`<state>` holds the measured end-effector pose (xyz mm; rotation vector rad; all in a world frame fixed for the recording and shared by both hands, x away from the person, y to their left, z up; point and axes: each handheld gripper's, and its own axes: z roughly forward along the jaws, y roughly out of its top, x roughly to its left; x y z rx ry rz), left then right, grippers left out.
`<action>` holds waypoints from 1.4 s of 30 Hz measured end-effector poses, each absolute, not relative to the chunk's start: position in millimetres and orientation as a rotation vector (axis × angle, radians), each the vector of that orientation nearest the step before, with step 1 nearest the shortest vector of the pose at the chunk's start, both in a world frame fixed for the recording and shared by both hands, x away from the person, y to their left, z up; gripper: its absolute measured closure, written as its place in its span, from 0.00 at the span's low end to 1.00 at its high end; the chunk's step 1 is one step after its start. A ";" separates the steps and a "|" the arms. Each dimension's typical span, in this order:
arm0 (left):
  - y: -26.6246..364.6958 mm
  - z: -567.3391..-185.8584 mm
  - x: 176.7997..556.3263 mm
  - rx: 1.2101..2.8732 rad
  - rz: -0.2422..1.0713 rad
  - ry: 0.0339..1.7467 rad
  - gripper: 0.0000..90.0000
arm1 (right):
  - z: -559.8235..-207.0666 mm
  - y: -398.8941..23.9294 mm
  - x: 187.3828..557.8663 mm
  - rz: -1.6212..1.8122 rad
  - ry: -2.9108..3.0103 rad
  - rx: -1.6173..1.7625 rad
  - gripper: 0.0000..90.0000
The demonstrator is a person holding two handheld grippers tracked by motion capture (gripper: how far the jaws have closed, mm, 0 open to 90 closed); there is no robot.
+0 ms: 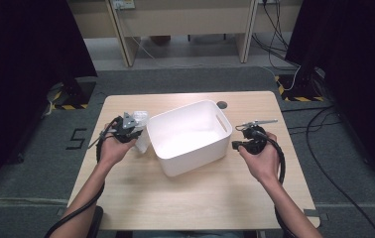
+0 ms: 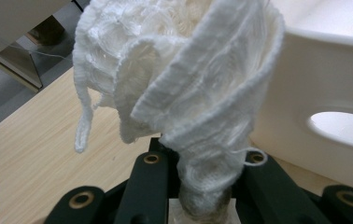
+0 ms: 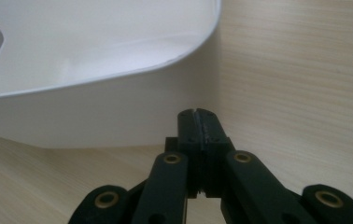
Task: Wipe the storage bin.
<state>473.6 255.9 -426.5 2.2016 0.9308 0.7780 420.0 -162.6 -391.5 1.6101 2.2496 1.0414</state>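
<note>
Two grippers flank the white plastic bin [image 1: 190, 136]: the left gripper [image 2: 202, 186], pinching a white knitted cloth [image 2: 184, 88] just beside the bin's wall, should lift clear over the rim before releasing, while the right gripper [image 3: 198, 135] waits, jaws pressed together, empty.

A white ribbed knit cloth [image 2: 184, 93], a plain white bin [image 1: 190, 136], a pale wood-grain table [image 1: 200, 198].
</note>
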 end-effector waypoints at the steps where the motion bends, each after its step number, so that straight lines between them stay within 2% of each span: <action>1: 255.9 -426.4 473.8 2.202 0.773 0.927 0.86 | -391.8 -161.1 420.7 1.046 2.258 1.594 1.00; 14: 256.0 -430.0 478.7 2.202 0.719 0.821 0.86 | -392.7 -151.7 435.4 1.044 2.245 1.554 1.00; 22: 246.4 -428.1 477.9 2.220 0.700 0.768 0.86 | -390.1 -157.4 465.5 1.020 2.151 1.578 0.98; 32: 222.8 -427.6 467.8 2.262 0.675 0.653 0.86 | -392.0 -153.4 499.3 0.990 2.049 1.599 0.96; 40: 193.4 -426.4 455.6 2.290 0.663 0.560 0.86 | -394.3 -130.5 503.1 0.991 2.080 1.551 0.96; 42: 190.1 -426.9 452.6 2.288 0.663 0.558 0.86 | -394.8 -128.6 501.4 0.997 2.098 1.543 0.93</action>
